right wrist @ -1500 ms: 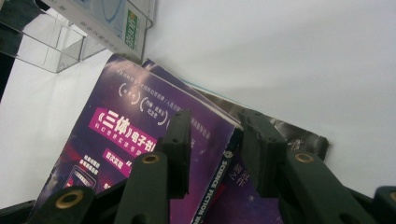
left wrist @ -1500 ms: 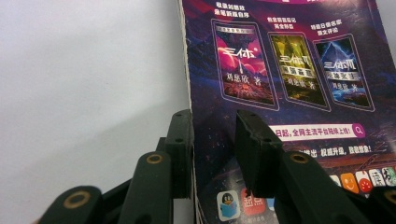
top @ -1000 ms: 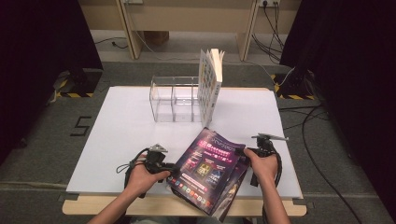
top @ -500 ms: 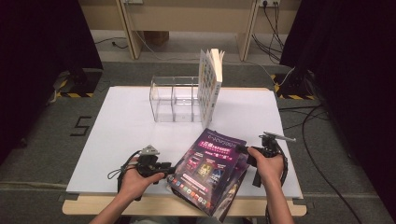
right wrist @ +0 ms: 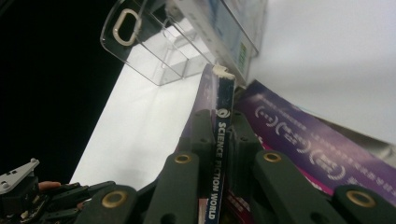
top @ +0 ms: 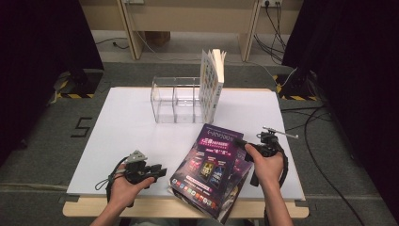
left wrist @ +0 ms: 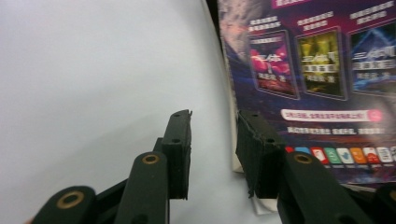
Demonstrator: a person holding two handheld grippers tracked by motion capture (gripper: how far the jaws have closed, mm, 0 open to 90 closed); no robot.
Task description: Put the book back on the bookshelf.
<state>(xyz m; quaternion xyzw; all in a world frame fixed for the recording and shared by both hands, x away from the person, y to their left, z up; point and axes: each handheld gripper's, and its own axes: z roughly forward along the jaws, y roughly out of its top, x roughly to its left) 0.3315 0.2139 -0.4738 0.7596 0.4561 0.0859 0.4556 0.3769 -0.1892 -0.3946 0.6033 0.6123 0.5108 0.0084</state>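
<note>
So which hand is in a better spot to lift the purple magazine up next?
Probably the right. The right gripper already pinches the purple magazine by its spine, one edge raised. The left gripper stands open beside the magazine's edge, gripping nothing.

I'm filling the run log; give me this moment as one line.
right gripper: shut on magazine spine, jaws just closing | left gripper: open, beside its edge | rack: one book upright

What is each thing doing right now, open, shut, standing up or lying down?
Purple magazine: top one pinched, one edge lifted.
Right claw: shut on the magazine spine, just been closing.
Left claw: open, holds nothing.
Clear organizer: upright, left slots empty.
Book: standing upright in the organizer.
</note>
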